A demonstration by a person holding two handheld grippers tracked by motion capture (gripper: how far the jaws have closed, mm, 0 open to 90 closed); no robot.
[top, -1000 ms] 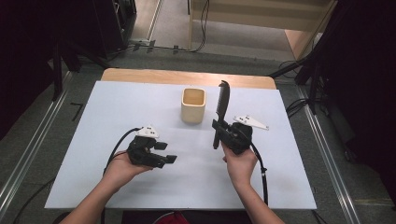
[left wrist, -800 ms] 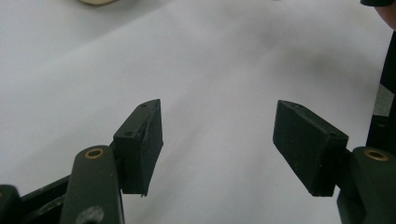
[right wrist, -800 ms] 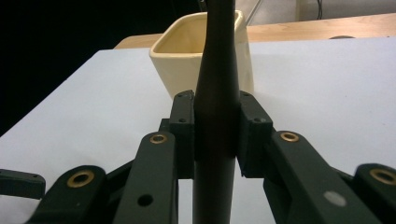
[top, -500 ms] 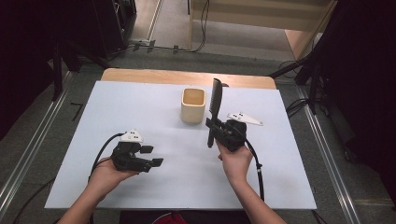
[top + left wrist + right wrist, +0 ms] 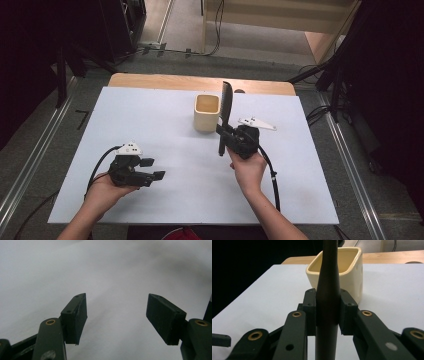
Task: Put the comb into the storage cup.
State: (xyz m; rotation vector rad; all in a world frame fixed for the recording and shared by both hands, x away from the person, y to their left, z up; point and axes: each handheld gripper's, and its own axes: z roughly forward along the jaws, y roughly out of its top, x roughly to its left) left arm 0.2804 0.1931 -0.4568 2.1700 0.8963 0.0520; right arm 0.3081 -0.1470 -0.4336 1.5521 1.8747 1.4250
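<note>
A: Start at the right gripper [image 5: 327, 312]. What has it got?

B: Its jaws are clamped on the handle of a black utensil [image 5: 327, 290], held upright. In the right gripper view the top is cut off by the frame, so its kind cannot be told there.

A: And from above?

B: The high view shows that utensil [image 5: 226, 107] whole: a long flat dark head rising above the right gripper [image 5: 231, 136], with the stem's lower end hanging below the jaws. Whether it is a spatula or a spoon is hard to make out.

A: What lies beyond it?

B: A cream square cup [image 5: 207, 113], just to its left and slightly farther, on the white table sheet [image 5: 160, 120].

A: The left gripper [image 5: 116, 315]?

B: Released, jaws wide apart over bare sheet, holding nothing. In the high view the left gripper [image 5: 150, 169] sits near and left, well apart from the cup.
</note>
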